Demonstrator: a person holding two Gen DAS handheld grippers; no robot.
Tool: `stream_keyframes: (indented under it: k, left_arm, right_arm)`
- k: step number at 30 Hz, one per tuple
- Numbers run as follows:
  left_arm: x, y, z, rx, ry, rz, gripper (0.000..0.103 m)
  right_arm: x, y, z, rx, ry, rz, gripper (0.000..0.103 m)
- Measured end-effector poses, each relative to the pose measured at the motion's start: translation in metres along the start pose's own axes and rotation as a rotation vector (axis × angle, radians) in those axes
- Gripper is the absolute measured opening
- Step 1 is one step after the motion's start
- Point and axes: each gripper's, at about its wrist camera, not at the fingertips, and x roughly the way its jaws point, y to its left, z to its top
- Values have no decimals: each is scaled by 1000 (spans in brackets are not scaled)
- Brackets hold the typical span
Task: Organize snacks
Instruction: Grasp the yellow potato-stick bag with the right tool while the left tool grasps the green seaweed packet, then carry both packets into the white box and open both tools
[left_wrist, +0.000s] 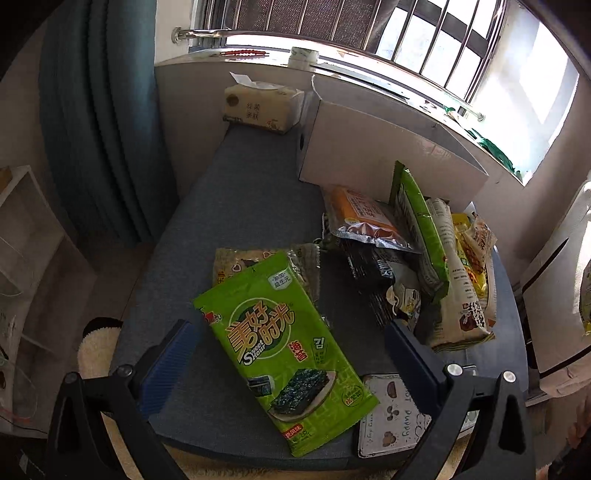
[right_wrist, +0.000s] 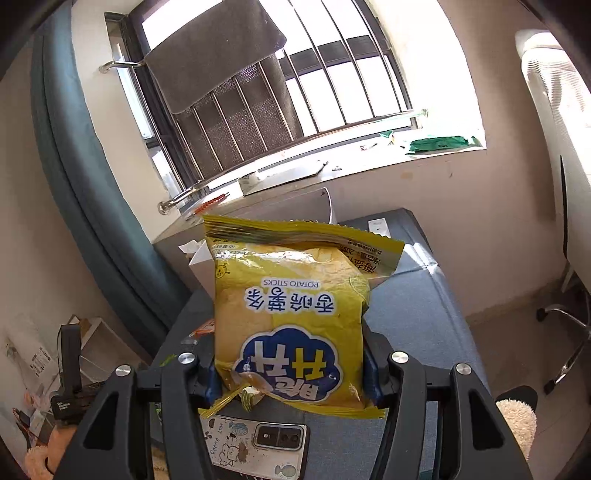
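The left gripper (left_wrist: 291, 354) hung over the near edge of the blue-grey table (left_wrist: 240, 206), fingers wide apart w/ nothing between the pads; the green seaweed pack (left_wrist: 284, 350) lay flat on the surface below, in the gap but not pinched, as far as I could tell. It sat partly on top of another, duller seaweed pack (left_wrist: 236, 260) toward the table's middle. Just beside its near-right corner, at the near edge, lay a phone (left_wrist: 391, 417) in a cartoon case, face down.

The right gripper (right_wrist: 291, 373) was clamped on a yellow potato sticks bag (right_wrist: 291, 310), fingers closed on the bag's lower part from both sides. The bag stood up from the fingers, print upside down, crimped top edge uppermost, clear of the table.

Toward the table's right edge was a heap of snacks (left_wrist: 424, 266): an orange pouch (left_wrist: 365, 218) w/ a silver edge lying on top at the far side, a green pack (left_wrist: 421, 229) standing on edge next to it, a pale pack & some yellow ones leaning behind that, dark wrappers underneath. Couldn't sort out exactly which touched which in there.

At the far edge a grey cardboard box (left_wrist: 384, 151) stood against the wall under the window; a tissue pack (left_wrist: 262, 105) sat in the far-left corner beside it.
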Motion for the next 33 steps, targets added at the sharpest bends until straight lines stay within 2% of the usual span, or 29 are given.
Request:
stream_keyframes:
  k: [5, 8, 9, 10, 13, 16, 18, 21, 24, 27, 30, 31, 33]
  left_arm:
    - [36, -3, -10, 24, 58, 70, 100]
    - [46, -7, -18, 80, 74, 102, 79]
    - [43, -9, -21, 108, 59, 100, 70]
    - [39, -9, -24, 126, 48, 86, 65]
    - [21, -5, -27, 132, 0, 29, 62]
    - [4, -3, -26, 153, -49, 16, 62]
    - [-10, -1, -23, 150, -83, -21, 62]
    - [-34, -2, -3, 141, -137, -89, 62]
    - [-45, -13, 29, 175, -195, -137, 62]
    - [-43, -32, 72, 224, -243, -172, 62]
    - [-35, -51, 120, 237, -258, -194, 62]
    - [-30, -58, 137, 246, -259, -211, 62]
    - [-16, -76, 168, 280, -280, -190, 62]
  right_arm:
    - [1, 0, -6, -6, 17, 10, 62]
    - [4, 1, -9, -8, 29, 25, 62]
    - [5, 2, -10, -11, 35, 28, 62]
    - [6, 3, -12, -14, 40, 29, 62]
    - [7, 6, -15, -22, 50, 36, 62]
    - [8, 10, -17, -41, 52, 39, 62]
    - [9, 13, -17, -48, 52, 40, 62]
    - [14, 16, -12, -65, 57, 34, 63]
    - [26, 24, 1, -127, 57, 16, 63]
    - [52, 33, 22, -225, 72, -23, 62]
    - [87, 31, 54, -225, 112, -27, 63]
    - [100, 30, 64, -228, 117, -46, 64]
    - [129, 28, 83, -240, 117, -99, 64]
